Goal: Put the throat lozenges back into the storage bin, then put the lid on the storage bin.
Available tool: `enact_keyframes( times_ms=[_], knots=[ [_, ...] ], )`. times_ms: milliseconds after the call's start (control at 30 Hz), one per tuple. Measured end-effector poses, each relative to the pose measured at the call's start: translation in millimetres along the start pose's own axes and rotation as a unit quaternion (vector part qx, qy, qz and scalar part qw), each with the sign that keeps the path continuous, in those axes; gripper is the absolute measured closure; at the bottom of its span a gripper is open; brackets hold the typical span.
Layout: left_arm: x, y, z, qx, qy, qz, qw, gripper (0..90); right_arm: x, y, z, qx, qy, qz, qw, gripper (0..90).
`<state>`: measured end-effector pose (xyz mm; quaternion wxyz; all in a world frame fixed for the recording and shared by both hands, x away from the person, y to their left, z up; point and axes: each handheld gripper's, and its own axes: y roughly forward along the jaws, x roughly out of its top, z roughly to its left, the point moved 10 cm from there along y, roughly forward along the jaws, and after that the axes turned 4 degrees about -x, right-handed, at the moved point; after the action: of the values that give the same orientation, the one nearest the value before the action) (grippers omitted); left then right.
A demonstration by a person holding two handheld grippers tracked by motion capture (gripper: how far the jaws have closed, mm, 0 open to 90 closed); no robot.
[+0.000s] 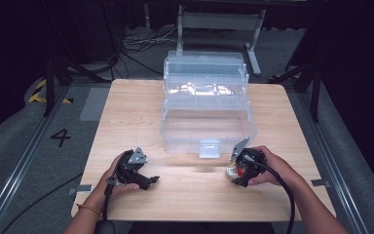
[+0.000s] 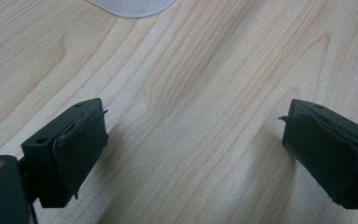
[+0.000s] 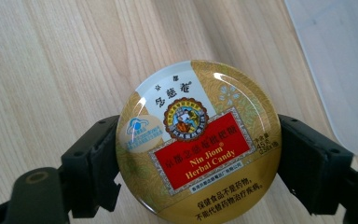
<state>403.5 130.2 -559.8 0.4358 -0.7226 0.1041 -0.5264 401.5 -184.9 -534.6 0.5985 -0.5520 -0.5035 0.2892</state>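
A round gold tin with a red label reading "Nin Jiom Herbal Candy" lies flat just above the wooden table. My right gripper is shut on it, one black jaw pressing each side. The high view shows this tin at the front right, under the person's right hand. At the front left, my left gripper is held low over the wood. Its pads stand wide apart over bare wood, open with nothing between them.
A clear plastic tool box stands open mid-table, its tiered trays and lid folded back and its latch facing the person. Its edge lies close beside the tin. The floor has cables and stand legs beyond the table.
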Motion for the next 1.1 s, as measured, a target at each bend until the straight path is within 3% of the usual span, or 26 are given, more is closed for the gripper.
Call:
enact_keyframes(
  times_ms=[233, 567, 1100],
  knots=[
    [0.0, 0.0, 0.0, 0.0, 0.0, 0.0, 1.0, 7.0, -7.0, -9.6, -4.2, -0.006, 0.01, -0.003, 0.9999, 20.3],
    [0.4, 0.4, 0.1, -0.001, 0.0, -0.001, 1.0, 6.7, -10.7, -24.6, -8.8, -0.013, -0.015, -0.003, 0.9998, 20.3],
    [0.5, 0.6, 0.1, 0.001, -0.001, -0.001, 1.0, 6.6, 8.0, -68.2, -14.5, -0.024, -0.035, -0.029, 0.9987, 20.3]
  ],
)
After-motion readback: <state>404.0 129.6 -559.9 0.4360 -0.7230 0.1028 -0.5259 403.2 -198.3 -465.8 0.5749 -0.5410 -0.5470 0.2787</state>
